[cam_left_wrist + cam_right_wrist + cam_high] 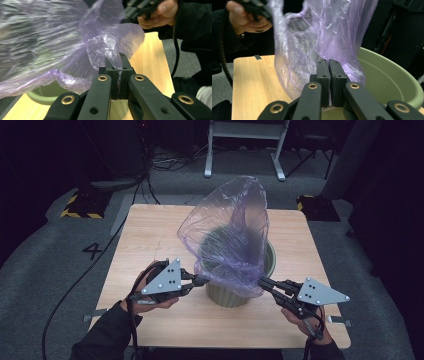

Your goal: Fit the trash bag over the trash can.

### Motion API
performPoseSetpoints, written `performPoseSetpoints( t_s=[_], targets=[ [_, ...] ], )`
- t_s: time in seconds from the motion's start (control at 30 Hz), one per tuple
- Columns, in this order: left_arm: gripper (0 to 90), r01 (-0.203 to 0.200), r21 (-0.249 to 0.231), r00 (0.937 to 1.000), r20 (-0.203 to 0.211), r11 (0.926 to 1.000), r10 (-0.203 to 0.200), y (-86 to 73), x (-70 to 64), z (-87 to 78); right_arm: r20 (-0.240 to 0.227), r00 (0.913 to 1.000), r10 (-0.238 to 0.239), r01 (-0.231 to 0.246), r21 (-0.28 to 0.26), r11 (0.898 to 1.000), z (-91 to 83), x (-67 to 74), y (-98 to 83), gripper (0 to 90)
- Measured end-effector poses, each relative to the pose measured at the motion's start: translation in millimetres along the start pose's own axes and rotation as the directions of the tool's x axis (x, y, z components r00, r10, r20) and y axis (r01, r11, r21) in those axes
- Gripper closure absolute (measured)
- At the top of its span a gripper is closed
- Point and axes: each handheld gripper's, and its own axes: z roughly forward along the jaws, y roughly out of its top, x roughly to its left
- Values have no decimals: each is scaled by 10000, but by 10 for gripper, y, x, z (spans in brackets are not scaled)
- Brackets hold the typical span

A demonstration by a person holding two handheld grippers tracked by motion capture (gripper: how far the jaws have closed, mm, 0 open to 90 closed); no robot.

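Now we have both tools clamped on the purple plastic bag (227,232), which billows up over the green bin (235,287) standing on the wooden worktop (150,232). Our left tool (202,280) has its jaws pressed together on a fold of the bag's edge; in the left gripper view a thin strip of film (119,75) runs down between the closed pads, and the bag spreads away ahead of the tool and off to its left. Our right tool (263,282) is likewise fully closed, pinching the opposite edge of the bag; in the right gripper view the film (317,37) rises straight up from the jaw tips, with the bin's rim (387,75) just beside the tool on its right. In the high view, the two tools sit on either side of the bin, near its wall, with the bag stretched between them and its loose upper part standing well above the rim
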Motion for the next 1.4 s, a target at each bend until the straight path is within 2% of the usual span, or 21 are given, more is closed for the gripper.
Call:
performPoseSetpoints(
  t_s=[0.13, 0.3, 0.43, 0.53, 0.6, 0.7, 0.93, 1.13, 1.2, 1.23, 1.3, 1.33, 1.4],
  targets=[
    [896, -140, 99, 9994, 315, 9999, 137, -46, -134, 64, 189, 9997, 156, -157, 78, 9998, -29, -29, -42, 872],
    [896, -451, 653, 9986, 307, 9968, 432, -157, -281, 252, 525, 9985, 176, -192, 293, 9994, -90, -76, -62, 875],
    [896, -292, 782, 9990, 370, 9965, 263, -237, -317, 365, 858, 9952, 463, -495, 354, 9981, -129, -120, -82, 772],
    [896, -153, 754, 9993, 359, 9970, 127, -255, -325, 409, 1227, 9915, 439, -489, 377, 9981, -144, -120, -64, 555],
    [896, -156, 774, 9995, 302, 9969, 133, -252, -322, 426, 1374, 9895, 454, -512, 389, 9979, -145, -116, -34, 443],
    [896, -170, 874, 9996, 254, 9960, 149, -255, -314, 446, 1639, 9859, 345, -398, 294, 9988, -138, -83, 45, 327],
    [896, -100, 1116, 9999, 131, 9937, 86, -268, -304, 507, 1696, 9854, 112, -77, -208, 9998, -105, 47, 355, 252],
    [896, -127, 1298, 9998, 192, 9915, 103, -279, -323, 579, 1461, 9889, -275, 286, -51, 9996, 72, 180, 556, 222],
    [895, -122, 1311, 9998, 190, 9913, 98, -281, -324, 583, 1331, 9907, -273, 240, 265, 9994, 169, 191, 578, 234],
    [895, -99, 1285, 9998, 192, 9917, 75, -282, -324, 583, 1368, 9900, -352, 291, 459, 9985, 219, 188, 580, 277],
    [895, -91, 1297, 9998, 167, 9915, 70, -286, -319, 580, 1384, 9895, -422, 297, 912, 9954, 305, 163, 569, 466],
    [895, -79, 1299, 9998, 164, 9915, 58, -290, -316, 579, 1382, 9897, -364, 212, 1098, 9937, 342, 141, 557, 517],
    [893, -35, 1303, 9999, 163, 9915, 14, -303, -314, 575, 1395, 9898, -275, 82, 1368, 9906, 388, 91, 530, 684]
  ],
)
